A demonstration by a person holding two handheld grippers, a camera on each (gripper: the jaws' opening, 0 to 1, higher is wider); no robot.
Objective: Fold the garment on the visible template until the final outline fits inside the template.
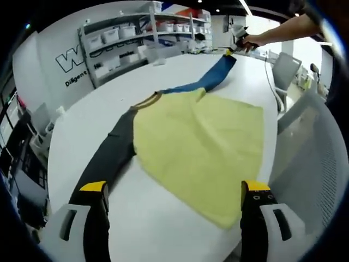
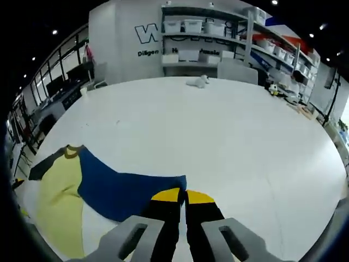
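We had the right gripper (image 2: 182, 197) pinched on the blue sleeve (image 2: 122, 191), stretched away from the shirt (image 1: 202, 139), left gripper (image 1: 174, 191) spread at the dark sleeve (image 1: 106, 158).

- 1 garment (image 1: 199, 136) is lying on 1 white table (image 2: 218, 125), showing 1 yellow body, 1 black sleeve (image 1: 109, 158) and 1 blue sleeve (image 2: 122, 191).
- 2 grippers are showing, left gripper (image 1: 174, 199) and right gripper (image 2: 182, 196), each carrying 2 fingers.
- 1 small white object (image 2: 197, 82) is sitting far across the table.
- 1 shelving unit (image 1: 136, 38) is standing behind.
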